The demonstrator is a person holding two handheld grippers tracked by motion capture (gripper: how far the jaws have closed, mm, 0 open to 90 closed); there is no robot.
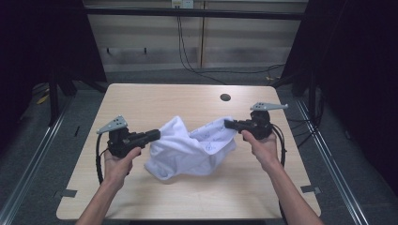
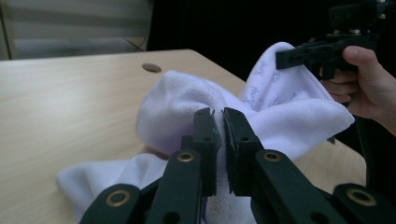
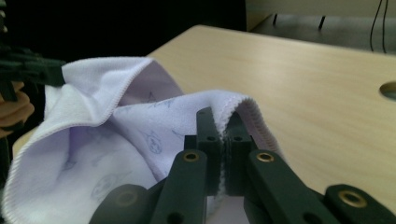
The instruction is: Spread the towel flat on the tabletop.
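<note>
Now towel [image 1: 190,147] between clamped fingers [image 2: 205,135].

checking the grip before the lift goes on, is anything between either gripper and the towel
Nothing visible. The left gripper is shut on the white towel at its left edge, and the right gripper is shut on the hemmed edge at its right. Cloth sits directly between both pairs of jaws, and the table around it is bare.

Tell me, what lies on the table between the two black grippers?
In the high view, only the white printed towel spans from left gripper to right gripper, sagging onto the wooden table.
</note>
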